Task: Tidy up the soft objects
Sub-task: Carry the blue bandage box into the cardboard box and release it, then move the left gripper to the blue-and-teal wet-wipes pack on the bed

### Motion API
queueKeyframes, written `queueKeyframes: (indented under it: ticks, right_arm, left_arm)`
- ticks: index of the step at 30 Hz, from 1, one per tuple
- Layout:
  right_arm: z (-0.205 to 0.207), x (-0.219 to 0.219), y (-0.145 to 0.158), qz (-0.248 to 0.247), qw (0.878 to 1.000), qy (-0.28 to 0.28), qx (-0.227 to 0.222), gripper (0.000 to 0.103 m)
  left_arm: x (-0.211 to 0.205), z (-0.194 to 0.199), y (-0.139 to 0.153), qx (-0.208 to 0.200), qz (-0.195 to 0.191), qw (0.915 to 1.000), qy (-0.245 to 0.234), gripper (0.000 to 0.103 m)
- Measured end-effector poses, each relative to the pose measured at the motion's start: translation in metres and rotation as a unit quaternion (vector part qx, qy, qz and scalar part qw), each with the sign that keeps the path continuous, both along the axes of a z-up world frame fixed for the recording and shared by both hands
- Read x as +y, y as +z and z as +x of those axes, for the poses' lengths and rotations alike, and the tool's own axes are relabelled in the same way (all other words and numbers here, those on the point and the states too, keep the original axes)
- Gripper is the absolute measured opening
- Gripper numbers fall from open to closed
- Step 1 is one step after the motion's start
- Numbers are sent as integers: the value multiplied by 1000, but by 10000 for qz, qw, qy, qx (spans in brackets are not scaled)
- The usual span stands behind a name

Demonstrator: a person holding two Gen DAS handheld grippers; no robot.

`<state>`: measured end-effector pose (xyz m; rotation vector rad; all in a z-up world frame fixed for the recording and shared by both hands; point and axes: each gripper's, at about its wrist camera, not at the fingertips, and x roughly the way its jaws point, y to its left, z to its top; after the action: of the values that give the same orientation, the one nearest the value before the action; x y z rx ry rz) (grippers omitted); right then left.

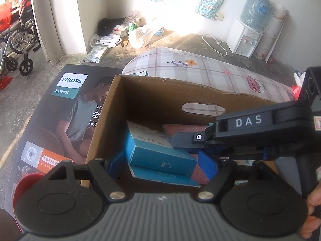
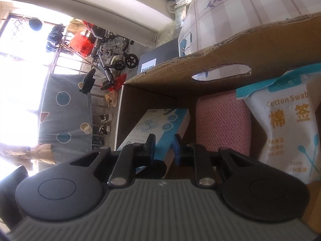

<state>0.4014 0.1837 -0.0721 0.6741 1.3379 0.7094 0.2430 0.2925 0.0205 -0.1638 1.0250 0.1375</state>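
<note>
Both grippers hang over an open cardboard box that stands on a flowered, checked cloth beside a dark Philips carton. The left wrist view looks down into the box: its own left gripper stands wide with nothing pressed between the blue pads, above a blue and white box lying tilted on the bottom, with a pink textured pad behind it. That view alone shows the right gripper from the side, reaching in from the right with a hand on its handle. The right wrist view sits lower and adds what the other misses: a bag of cotton swabs leaning upright just beside the pink pad. There the right gripper's jaws are drawn narrow, nearly shut, with nothing clamped between them.
</note>
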Motion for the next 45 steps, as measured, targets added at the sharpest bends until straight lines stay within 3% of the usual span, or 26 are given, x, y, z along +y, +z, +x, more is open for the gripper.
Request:
queueKeyframes:
  ticks: [5, 16, 26, 37, 45]
  right_arm:
    - [2, 2, -19, -74, 9999, -46, 111, 19]
    - [-2, -1, -6, -26, 9998, -177, -70, 19]
    - [-55, -23, 28, -204, 9974, 649, -245, 19]
    - [-87, 60, -27, -734, 9843, 1563, 367, 17]
    - [-65, 57, -45, -594, 9941, 830, 366, 15]
  left_arm:
    - [6, 0, -8, 74, 37, 10000, -10, 80]
    - [17, -16, 10, -100, -148, 9997, 138, 80]
    - [30, -52, 60, -616, -182, 9971, 398, 83]
    - [60, -69, 64, -644, -259, 9933, 925, 84]
    - [68, -67, 55, -600, -389, 9920, 1043, 84]
